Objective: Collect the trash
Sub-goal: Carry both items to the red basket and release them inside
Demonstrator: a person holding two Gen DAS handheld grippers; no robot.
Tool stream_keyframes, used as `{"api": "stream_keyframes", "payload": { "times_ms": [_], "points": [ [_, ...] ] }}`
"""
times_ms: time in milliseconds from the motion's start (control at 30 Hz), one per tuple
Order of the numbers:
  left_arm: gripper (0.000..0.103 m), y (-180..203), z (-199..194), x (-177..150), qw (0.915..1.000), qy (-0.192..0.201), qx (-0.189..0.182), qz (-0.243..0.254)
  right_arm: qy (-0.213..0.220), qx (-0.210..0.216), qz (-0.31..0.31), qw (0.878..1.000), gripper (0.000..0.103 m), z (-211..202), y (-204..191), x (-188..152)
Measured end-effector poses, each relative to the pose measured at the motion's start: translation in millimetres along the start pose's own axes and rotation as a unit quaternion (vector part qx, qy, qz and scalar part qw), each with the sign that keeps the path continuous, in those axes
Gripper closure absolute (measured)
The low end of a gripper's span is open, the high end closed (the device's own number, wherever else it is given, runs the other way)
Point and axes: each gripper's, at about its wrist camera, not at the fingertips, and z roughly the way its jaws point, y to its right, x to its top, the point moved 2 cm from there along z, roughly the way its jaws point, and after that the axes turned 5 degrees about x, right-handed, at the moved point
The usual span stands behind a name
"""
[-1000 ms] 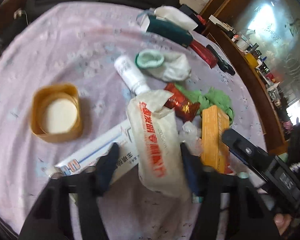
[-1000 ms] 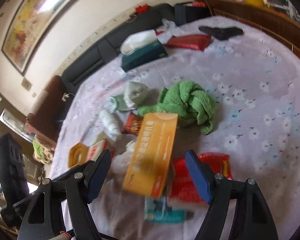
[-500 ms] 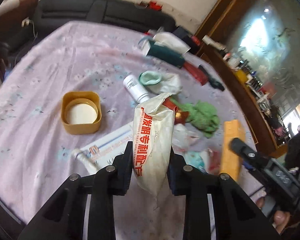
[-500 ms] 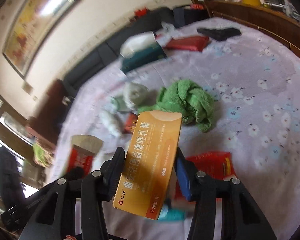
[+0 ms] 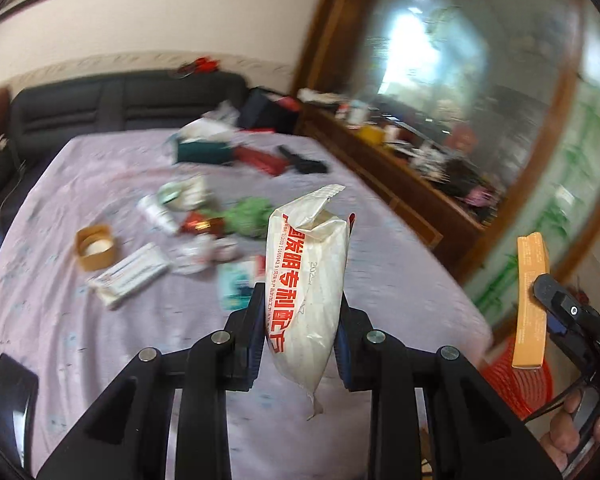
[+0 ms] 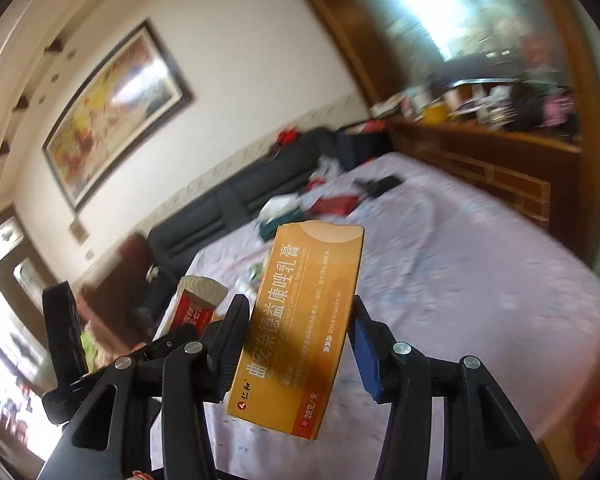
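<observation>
White packet between jaws, orange box likewise

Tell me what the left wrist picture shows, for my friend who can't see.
The left gripper holds a crinkly white packet with red writing above a lilac flowered table scattered with litter. Far right, the right gripper holds a long orange cardboard box.

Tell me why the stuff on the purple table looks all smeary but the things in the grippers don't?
Left wrist view: white packet with red letters sharp, purple table clutter motion-blurred. Right wrist view: orange cardboard box crisp, room behind smeared and fisheye-bent.
</observation>
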Motion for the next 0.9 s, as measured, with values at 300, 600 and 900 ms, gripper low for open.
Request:
{"api": "stream_keyframes", "payload": {
  "times_ms": [300,600,900],
  "points": [
    [0.075,77.7,-21.6,-14.9,0.9972,0.008,-0.051,0.055,0.078,-0.072,0.030,0.994,0.050,-116.0,44.0,-8.8],
    [0.075,132.2,-23.2,-27.7,0.9886,-0.007,-0.117,0.095,0.112,-0.132,0.049,0.984,0.050,-176.5,82.2,-14.7],
    [0.075,192.6,-10.5,-31.3,0.9699,-0.050,-0.194,0.138,0.158,-0.188,0.084,0.966,0.050,-227.2,122.1,-23.7]
  ]
}}
